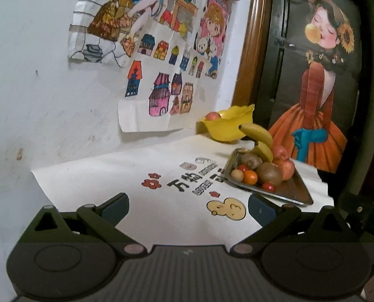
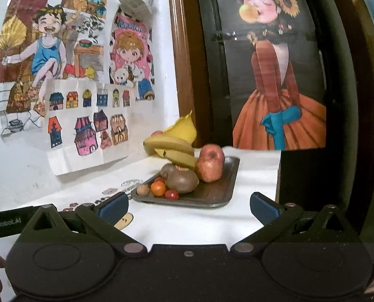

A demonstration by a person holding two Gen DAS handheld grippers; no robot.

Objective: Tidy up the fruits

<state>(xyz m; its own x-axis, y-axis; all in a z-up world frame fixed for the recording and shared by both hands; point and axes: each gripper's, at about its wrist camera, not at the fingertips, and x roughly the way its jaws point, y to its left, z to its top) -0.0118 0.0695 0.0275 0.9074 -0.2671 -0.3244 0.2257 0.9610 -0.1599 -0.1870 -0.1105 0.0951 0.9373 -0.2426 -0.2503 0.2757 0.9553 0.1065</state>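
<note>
A metal tray (image 1: 295, 188) (image 2: 219, 191) on the white tablecloth holds bananas (image 1: 258, 132) (image 2: 169, 146), red apples (image 1: 286, 166) (image 2: 211, 163), brown kiwis (image 1: 270, 172) (image 2: 182, 181), an orange fruit (image 1: 250, 177) (image 2: 158, 188), small red tomatoes (image 1: 268, 186) (image 2: 172, 194) and a small tan fruit (image 1: 237, 175) (image 2: 143, 190). Behind the tray stands a yellow bowl (image 1: 227, 125) (image 2: 184, 128) with one red apple (image 1: 213, 115) in it. My left gripper (image 1: 188, 207) is open above the cloth, left of the tray. My right gripper (image 2: 189, 207) is open just in front of the tray, holding nothing.
Children's drawings (image 1: 159, 50) (image 2: 68, 75) hang on the white wall behind the table. A dark door with a poster of a girl in an orange dress (image 1: 317, 100) (image 2: 277, 88) stands right of the table. The tablecloth (image 1: 136, 176) bears printed characters. The table's right edge (image 2: 278, 173) lies near the tray.
</note>
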